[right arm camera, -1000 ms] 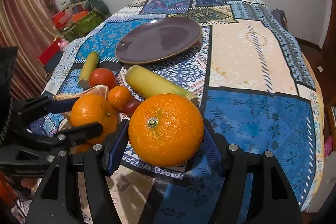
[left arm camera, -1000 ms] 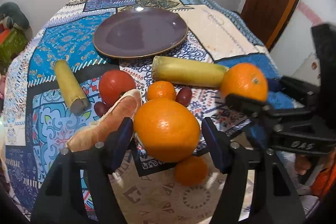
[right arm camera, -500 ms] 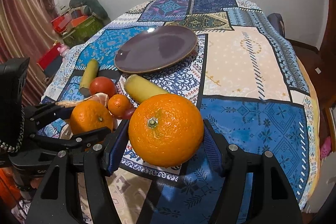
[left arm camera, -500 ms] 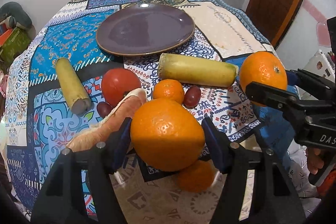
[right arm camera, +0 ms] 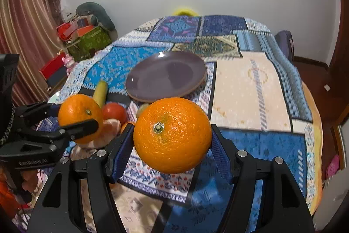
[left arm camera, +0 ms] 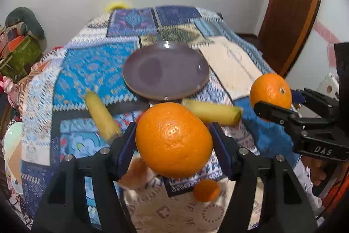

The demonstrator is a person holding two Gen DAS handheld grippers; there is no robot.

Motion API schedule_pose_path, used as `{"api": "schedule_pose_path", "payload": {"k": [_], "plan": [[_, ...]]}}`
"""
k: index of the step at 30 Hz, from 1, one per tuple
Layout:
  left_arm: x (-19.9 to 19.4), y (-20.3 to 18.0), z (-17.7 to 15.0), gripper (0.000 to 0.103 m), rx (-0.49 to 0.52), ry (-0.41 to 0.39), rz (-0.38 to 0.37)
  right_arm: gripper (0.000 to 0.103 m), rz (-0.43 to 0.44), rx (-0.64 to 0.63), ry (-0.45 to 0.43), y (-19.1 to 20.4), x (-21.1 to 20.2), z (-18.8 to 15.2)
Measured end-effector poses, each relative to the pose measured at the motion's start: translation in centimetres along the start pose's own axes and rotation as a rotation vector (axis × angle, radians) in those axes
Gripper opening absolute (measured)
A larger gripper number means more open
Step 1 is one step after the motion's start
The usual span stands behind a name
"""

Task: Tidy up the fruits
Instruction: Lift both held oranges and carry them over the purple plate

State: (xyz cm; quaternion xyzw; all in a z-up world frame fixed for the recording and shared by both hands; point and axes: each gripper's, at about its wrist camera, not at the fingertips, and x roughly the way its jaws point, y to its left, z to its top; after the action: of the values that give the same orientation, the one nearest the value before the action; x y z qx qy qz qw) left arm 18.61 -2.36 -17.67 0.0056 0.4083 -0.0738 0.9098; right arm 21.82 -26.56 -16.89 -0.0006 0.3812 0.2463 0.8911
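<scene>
My left gripper (left arm camera: 173, 143) is shut on a large orange (left arm camera: 174, 139) and holds it above the patchwork tablecloth. My right gripper (right arm camera: 172, 140) is shut on a second orange (right arm camera: 172, 134), also lifted. Each gripper shows in the other's view: the right one with its orange (left arm camera: 270, 91) at the right, the left one with its orange (right arm camera: 79, 118) at the left. An empty purple plate (left arm camera: 164, 71) lies beyond both; it also shows in the right wrist view (right arm camera: 165, 75).
On the cloth lie two yellow bananas (left arm camera: 102, 116) (left arm camera: 212, 111), a red tomato (right arm camera: 114, 111), a peeled citrus piece (right arm camera: 112, 127) and a small tangerine (left arm camera: 206, 190). A wooden door (left arm camera: 290, 8) stands right; boxes (right arm camera: 85, 36) stand left of the table.
Both grippers have risen with their oranges and the views have tilted up. The plate and the fruit on the cloth now sit lower and farther beneath them.
</scene>
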Motion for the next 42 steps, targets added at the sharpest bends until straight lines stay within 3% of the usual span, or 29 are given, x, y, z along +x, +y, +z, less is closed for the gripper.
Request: {"api": "schedule_pose_path", "payload": {"k": [11, 19, 28, 42], "plan": [[-1.6, 2.4, 4.6, 0.066, -0.020, -0.106, 0.046, 0.064, -0.004, -0.034, -0.101, 1.0, -0.6, 4.3], [-0.5, 3.9, 6.9, 0.066, -0.015, -0.140, 0.063, 0.064, -0.013, -0.050, -0.143, 1.3, 0.6, 6.9], [2.9, 5.2, 8.2, 0.066, -0.007, -0.113, 0.077, 0.064, -0.020, -0.053, -0.149, 0.8, 3.3, 9.0], [9.0, 6.9, 10.4, 0.066, -0.009, -0.050, 0.066, 0.064, -0.040, -0.081, -0.084, -0.4, 9.8, 10.9]]}}
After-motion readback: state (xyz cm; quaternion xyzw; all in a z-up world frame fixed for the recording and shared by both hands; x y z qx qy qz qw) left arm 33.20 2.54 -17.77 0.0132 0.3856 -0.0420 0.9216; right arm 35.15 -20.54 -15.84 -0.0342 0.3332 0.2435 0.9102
